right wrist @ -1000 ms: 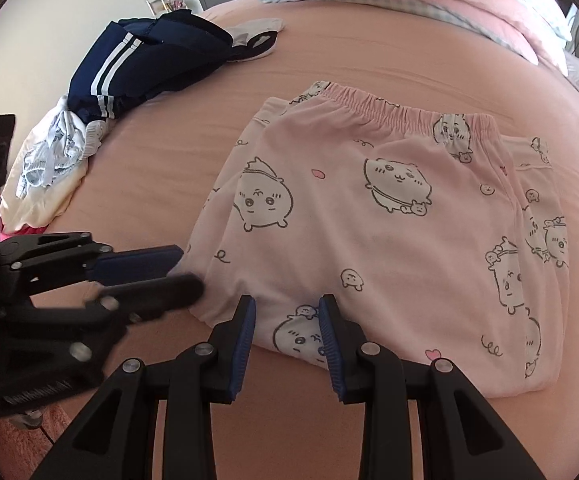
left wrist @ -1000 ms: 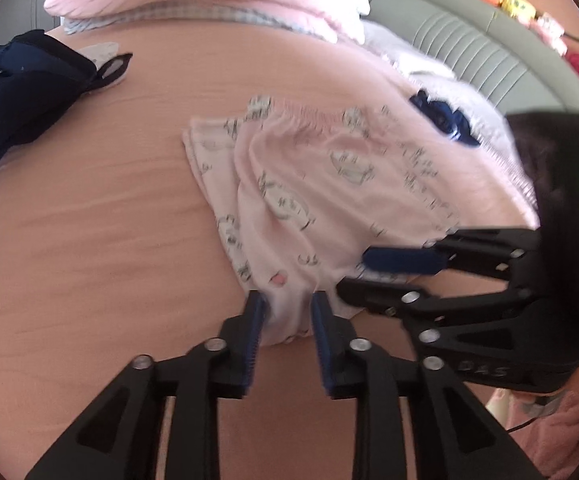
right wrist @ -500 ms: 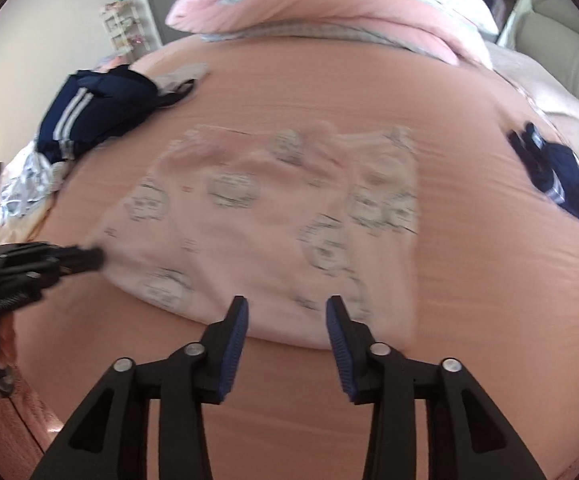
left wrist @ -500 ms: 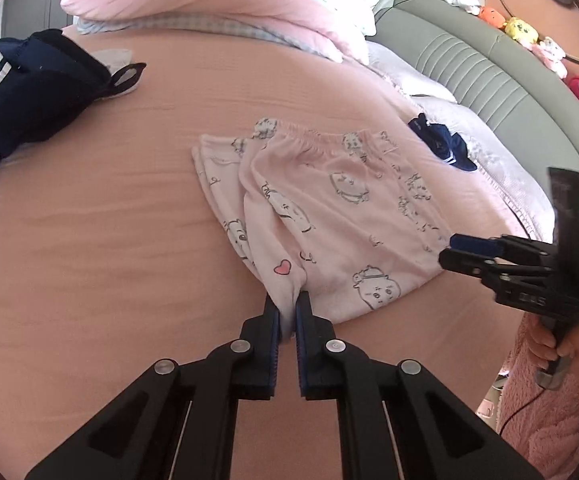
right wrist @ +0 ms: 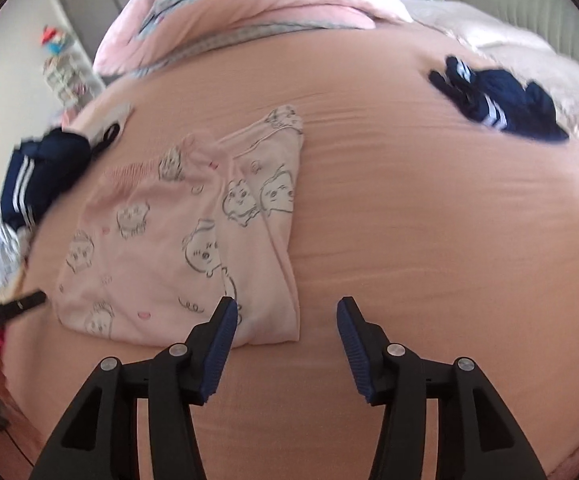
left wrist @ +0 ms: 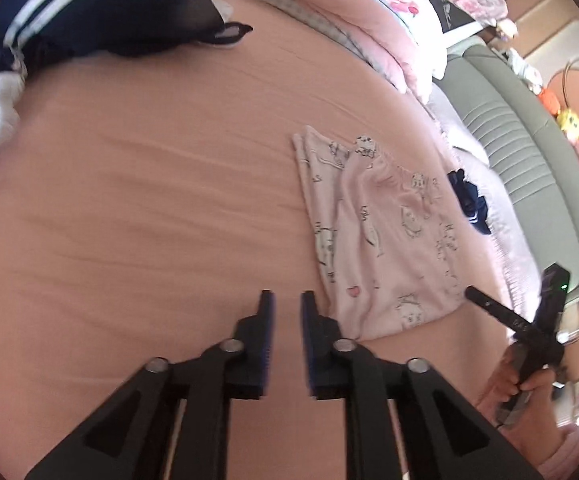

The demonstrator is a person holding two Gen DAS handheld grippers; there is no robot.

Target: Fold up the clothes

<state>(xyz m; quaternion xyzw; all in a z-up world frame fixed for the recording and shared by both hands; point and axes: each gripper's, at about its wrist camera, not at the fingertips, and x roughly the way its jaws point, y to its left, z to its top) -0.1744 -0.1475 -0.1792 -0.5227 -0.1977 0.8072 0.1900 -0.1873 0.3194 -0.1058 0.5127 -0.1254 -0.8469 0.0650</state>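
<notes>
We see the pink pants (right wrist: pixel 177 240) lying folded near the front edge of the bed (right wrist: pixel 429 240). Our left gripper (left wrist: pixel 287 312) is opening, empty, just left of them. Our right gripper (right wrist: pixel 287 320) is opening too, nearest the pants' right corner.

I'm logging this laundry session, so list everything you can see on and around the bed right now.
Pyjama shorts: one, pale pink with cartoon faces, folded, on the bed.
Bed sheet: one, peach-pink.
Striped garment: one, navy with white stripes, left of the shorts.
Small navy garment: one, far right on the sheet.
Duvet: one, pink, bunched at the far end.
Headboard: one, grey-green, padded.
Left gripper: black, blue pads, opening, nothing between.
Right gripper: black, blue pads, opening, nothing between.
</notes>
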